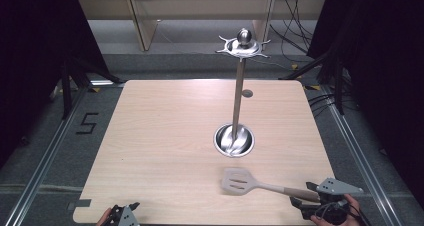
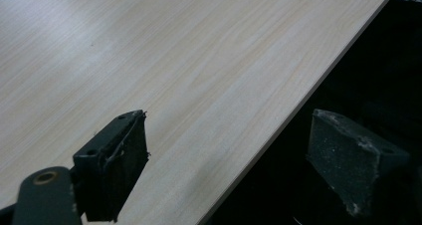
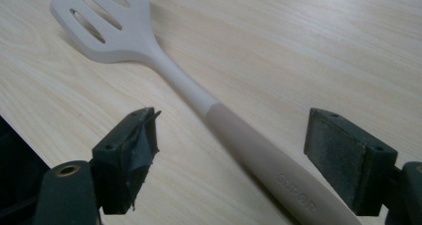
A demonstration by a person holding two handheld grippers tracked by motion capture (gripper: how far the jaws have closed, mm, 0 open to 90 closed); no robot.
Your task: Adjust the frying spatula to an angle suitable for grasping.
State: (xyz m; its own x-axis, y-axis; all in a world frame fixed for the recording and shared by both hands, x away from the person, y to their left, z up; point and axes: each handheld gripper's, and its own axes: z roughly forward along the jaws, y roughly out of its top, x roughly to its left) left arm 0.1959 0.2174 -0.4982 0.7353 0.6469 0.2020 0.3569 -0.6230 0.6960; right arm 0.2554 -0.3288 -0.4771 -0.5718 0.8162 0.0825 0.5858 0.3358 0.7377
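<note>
A pale slotted spatula (image 1: 250, 183) lies flat near the front right of the wooden table (image 1: 165, 136), its head pointing left and its beige handle (image 3: 259, 155) running toward my right gripper (image 1: 312, 201). In the right gripper view the handle passes between the two open jaws of that gripper (image 3: 234, 155), touching neither. A tall steel utensil stand (image 1: 239, 91) rises from a round base (image 1: 234, 140), with a hook ring and ball on top (image 1: 243, 43). My left gripper (image 1: 125, 213) hovers open at the table's front left edge (image 2: 234, 155), holding nothing.
Grey floor surrounds the table, with metal rails along both sides and cables at the back right (image 1: 300, 36). Black curtains hang left and right. A wooden frame (image 1: 145, 21) stands behind the table. The table's left half is bare wood.
</note>
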